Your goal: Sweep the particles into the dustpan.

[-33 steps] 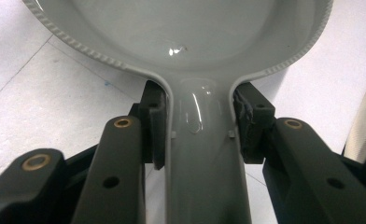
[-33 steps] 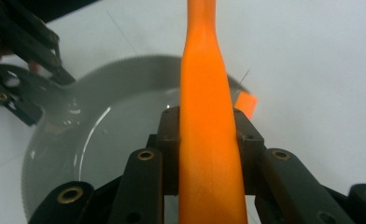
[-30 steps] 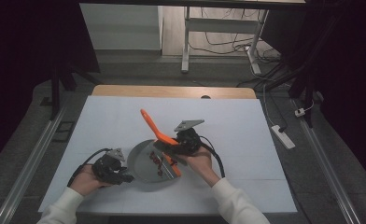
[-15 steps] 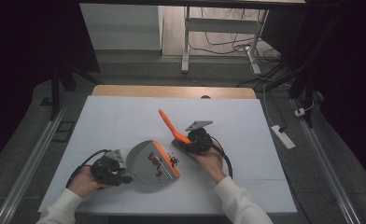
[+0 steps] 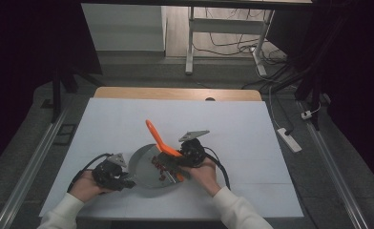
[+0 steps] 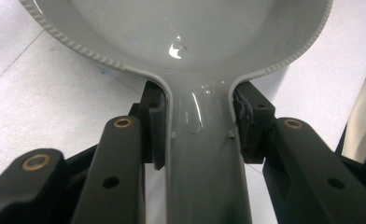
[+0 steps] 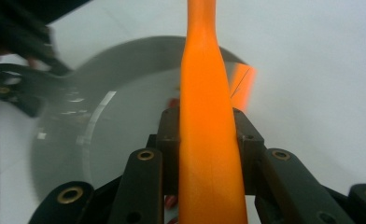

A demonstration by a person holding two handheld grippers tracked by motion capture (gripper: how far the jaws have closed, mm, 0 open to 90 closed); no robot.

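Near the front edge of the counter (image 5: 128, 119), a little left of its middle, the grey frying pan (image 5: 149, 169) sits flat on the white surface, and I pin it there with my left gripper (image 5: 123, 179): its fingers (image 6: 154, 126) are closed tight on either side of the pan's handle (image 6: 204, 154), right where the handle flares into the bowl, so the pan cannot slide or spin while I work in it. My right gripper (image 5: 175, 160) comes in over the pan's right rim, its fingers (image 7: 169, 140) clamped on the flat shaft of the orange spatula (image 5: 159, 140); I judge I hold it mid-shaft for leverage, with one end reaching down toward the small dark red bits (image 5: 160, 167) lying in the pan and the other end slanting up and away toward the far side of the counter. The pan is a smooth, glossy grey with a finely ribbed rim, and a highlight shines on its floor near the handle. The spatula is plain bright orange, narrow at the grip and wider beyond it. What the red bits are I cannot tell; they are too small.
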